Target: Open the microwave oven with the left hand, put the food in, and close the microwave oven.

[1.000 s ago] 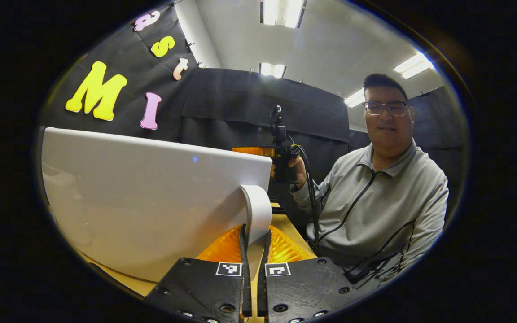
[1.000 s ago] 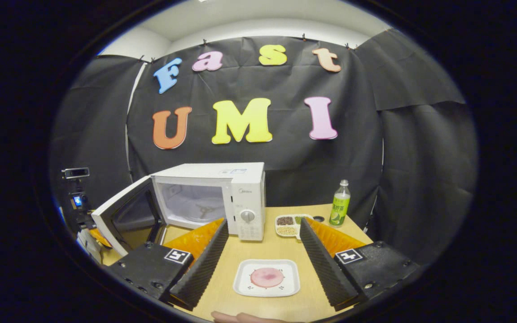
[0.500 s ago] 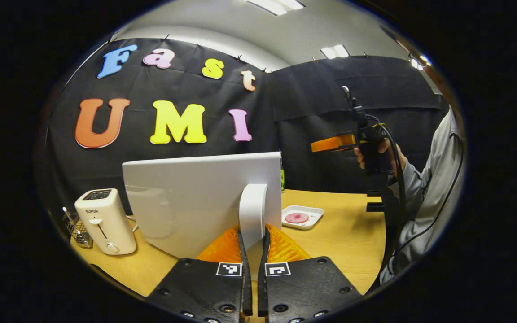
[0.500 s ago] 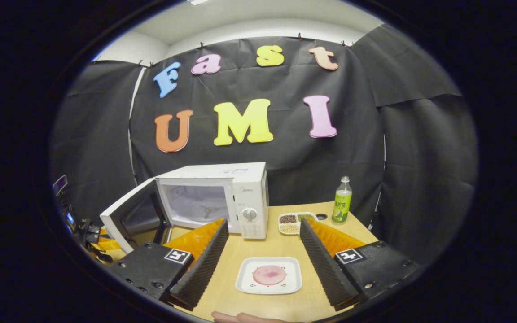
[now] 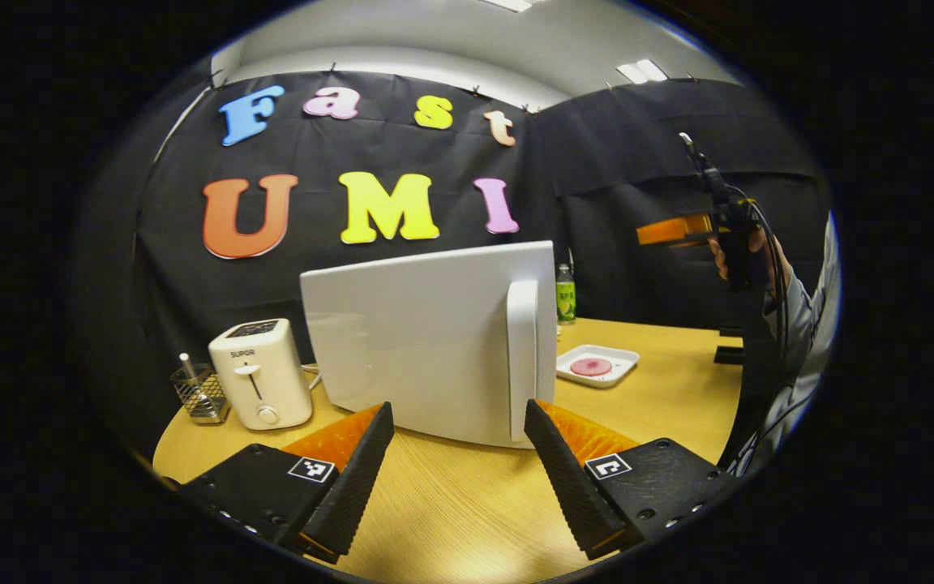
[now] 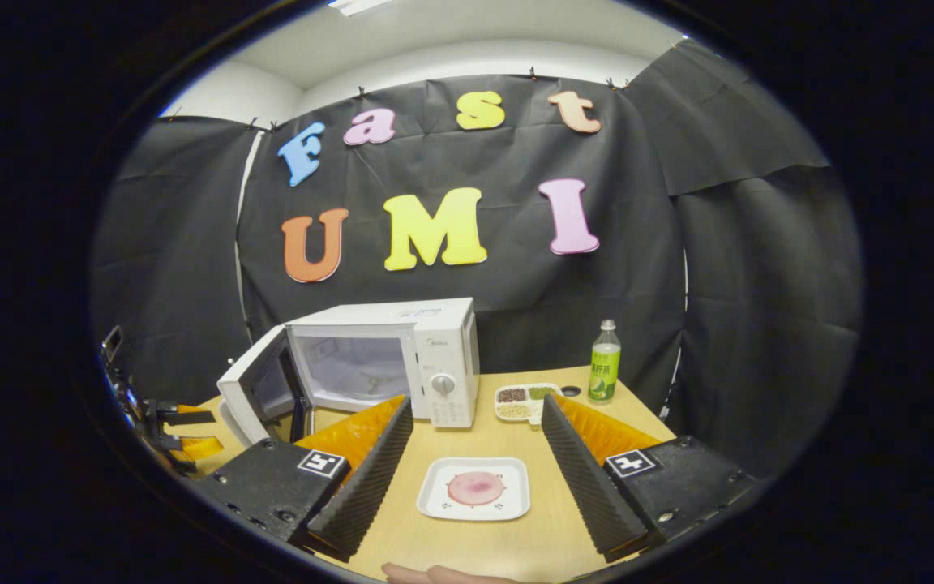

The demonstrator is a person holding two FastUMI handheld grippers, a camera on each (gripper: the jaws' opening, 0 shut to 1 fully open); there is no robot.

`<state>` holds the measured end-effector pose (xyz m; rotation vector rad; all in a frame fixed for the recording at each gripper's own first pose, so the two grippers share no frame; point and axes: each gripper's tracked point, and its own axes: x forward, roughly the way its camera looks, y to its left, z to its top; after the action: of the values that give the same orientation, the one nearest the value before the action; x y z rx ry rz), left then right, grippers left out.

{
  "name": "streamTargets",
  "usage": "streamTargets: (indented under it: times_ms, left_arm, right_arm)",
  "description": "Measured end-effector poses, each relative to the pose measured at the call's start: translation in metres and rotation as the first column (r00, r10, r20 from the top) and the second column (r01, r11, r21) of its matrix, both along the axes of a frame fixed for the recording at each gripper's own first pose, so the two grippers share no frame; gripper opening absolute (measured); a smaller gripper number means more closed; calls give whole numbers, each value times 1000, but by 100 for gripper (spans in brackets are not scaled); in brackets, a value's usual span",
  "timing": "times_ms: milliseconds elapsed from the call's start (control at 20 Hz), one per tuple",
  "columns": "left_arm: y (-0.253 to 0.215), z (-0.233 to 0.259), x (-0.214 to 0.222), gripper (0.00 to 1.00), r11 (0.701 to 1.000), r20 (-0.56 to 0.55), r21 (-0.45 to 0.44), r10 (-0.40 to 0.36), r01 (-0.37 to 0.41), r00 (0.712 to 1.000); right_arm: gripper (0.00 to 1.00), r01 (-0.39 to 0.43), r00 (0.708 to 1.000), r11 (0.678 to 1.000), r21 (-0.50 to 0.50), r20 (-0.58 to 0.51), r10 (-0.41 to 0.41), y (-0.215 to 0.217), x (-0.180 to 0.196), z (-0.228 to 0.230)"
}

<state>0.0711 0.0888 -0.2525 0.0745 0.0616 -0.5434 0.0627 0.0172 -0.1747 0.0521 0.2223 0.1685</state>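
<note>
Table (image 6: 516, 454), open microwave door (image 5: 426, 341) beside claw (image 5: 459, 462)

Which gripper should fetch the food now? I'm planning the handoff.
Right, probably. The right gripper is open with the plate of food between its fingers, while the left gripper faces the open microwave door.

Black cloth walls (image 6: 751, 268) enclose the booth on three sides, clipped along the top edge. White ceiling (image 5: 451, 32) above, with bright strip lights (image 5: 637, 71). Light wooden table (image 5: 451, 503) fills the booth's floor space, its grain visible up close.
</note>
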Motion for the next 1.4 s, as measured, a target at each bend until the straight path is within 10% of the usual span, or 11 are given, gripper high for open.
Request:
streamTargets:
  times_ms: [300,500,700,950,1150,1250,1400]
  left_arm:
    - [7,28,-19,96,970,-39,-69,230,-232,972]
    - [18,53,-23,96,923,-16,-70,379,-379,925]
    - [19,83,-25,96,886,-4,-164,439,-434,898]
    - [22,116,-24,95,856,34,-154,504,-494,863]
    - [18,137,-21,95,839,64,-145,536,-524,842]
    - [17,142,-19,95,834,64,-151,545,-531,836]
    - [18,146,-18,95,818,53,-167,565,-550,824]
  right_arm:
    - [100,-35,988,999,-39,-151,29,-23,37,-28]
    - [84,-156,912,984,-90,-396,109,-25,68,-77]
    - [92,-266,749,961,-75,-643,158,-24,82,-141]
    - [77,-235,491,969,74,-852,184,-21,77,-206]
    - [41,-190,326,969,160,-920,216,-7,66,-248]
    - [22,-147,187,959,244,-945,269,-3,58,-259]
    - [4,-100,128,923,371,-915,382,0,63,-264]
